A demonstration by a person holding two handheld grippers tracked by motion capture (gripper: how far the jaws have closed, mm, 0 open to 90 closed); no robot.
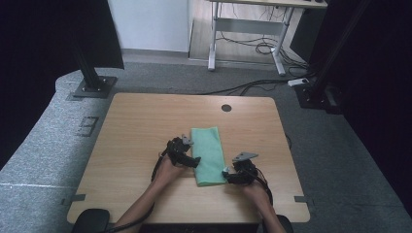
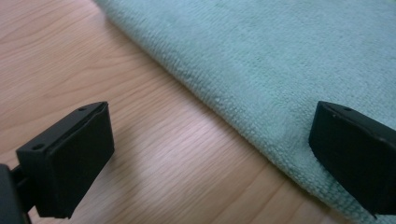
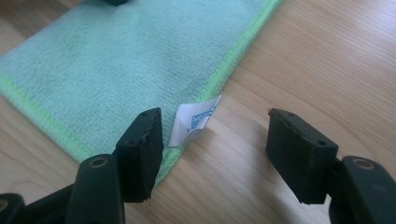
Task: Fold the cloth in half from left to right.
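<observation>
Both grippers, left [image 1: 194, 161] and right [image 1: 226, 174], stood apart and empty at the folded green microfibre cloth's [image 1: 208, 154] nine and five o'clock edges.

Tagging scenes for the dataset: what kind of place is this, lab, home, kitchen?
Most likely a lab or office recording room, not a home. A small wooden table stands on grey carpet between black frame posts on bolted base plates. Behind it, a height-adjustable desk has loose cables underneath.

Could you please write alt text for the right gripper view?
The right gripper hangs open over a wooden table, its jaws straddling the near corner of a folded green cloth where a small white label sticks out.
</observation>
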